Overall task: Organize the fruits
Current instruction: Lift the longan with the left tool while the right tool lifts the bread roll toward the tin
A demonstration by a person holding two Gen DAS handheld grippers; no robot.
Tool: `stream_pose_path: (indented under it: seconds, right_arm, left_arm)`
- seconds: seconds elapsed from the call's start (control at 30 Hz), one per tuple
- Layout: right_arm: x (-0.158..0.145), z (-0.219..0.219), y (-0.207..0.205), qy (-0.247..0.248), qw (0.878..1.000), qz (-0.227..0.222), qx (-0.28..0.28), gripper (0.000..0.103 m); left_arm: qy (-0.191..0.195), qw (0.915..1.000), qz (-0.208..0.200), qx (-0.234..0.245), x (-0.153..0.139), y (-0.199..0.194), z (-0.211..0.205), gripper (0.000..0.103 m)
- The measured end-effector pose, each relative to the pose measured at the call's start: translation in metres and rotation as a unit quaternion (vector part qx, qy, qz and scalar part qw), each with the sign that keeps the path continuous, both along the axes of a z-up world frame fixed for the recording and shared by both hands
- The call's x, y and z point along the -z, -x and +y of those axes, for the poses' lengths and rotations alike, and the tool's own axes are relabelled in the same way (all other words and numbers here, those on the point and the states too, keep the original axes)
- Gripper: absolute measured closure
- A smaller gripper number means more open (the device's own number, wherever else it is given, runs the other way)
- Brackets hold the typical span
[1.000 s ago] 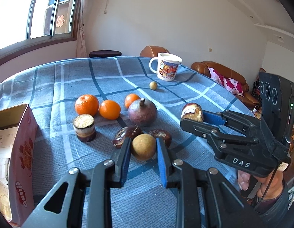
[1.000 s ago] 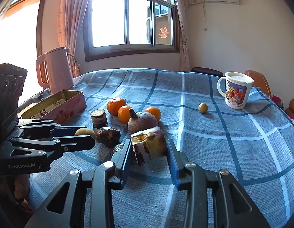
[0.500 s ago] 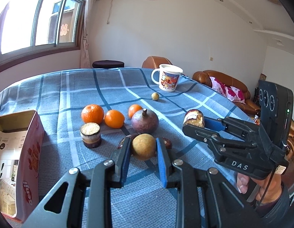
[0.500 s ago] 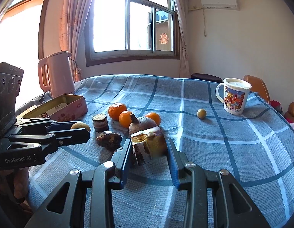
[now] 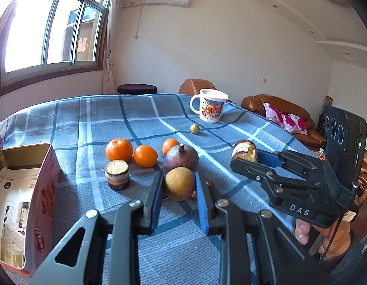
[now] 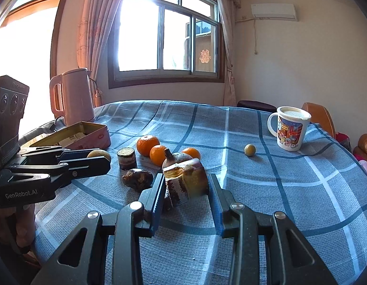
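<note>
Fruit, two pieces, held above the blue checked tabletop (image 5: 93,123): round tan fruit (image 5: 179,183) clamped in left tongs (image 5: 178,190); cut brown fruit chunk (image 6: 186,182) clamped in right tongs (image 6: 187,190). Open pink tin box (image 5: 29,190) is seen at nine o'clock, nearer the left hand.

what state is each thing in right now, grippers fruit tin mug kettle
left gripper: shut on the round tan fruit, held above the cloth
right gripper: shut on the cut fruit piece, held up
three oranges: resting on the cloth, bunched together
purple fruit: upright, stem up
small yellow fruit: lying alone near the mug
tin box: open
mug: upright, lidded
kettle: upright, lid shut
</note>
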State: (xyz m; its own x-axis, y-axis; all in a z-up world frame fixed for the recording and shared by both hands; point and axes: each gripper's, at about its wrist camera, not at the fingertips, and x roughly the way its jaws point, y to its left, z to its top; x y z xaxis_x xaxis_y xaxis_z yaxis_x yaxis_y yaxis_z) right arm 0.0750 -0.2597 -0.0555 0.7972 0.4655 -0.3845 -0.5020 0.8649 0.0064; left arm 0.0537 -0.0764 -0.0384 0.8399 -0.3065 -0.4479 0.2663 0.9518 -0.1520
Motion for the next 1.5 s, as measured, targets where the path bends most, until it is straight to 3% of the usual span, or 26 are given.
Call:
stream_pose_path:
  seconds: [1.5]
  right_arm:
    - [-0.004, -0.005, 0.023, -0.009, 0.997, -0.076, 0.0, 0.066]
  left_arm:
    - [-0.013, 0.9959, -0.089, -0.013, -0.01, 0.03, -0.003, 0.075]
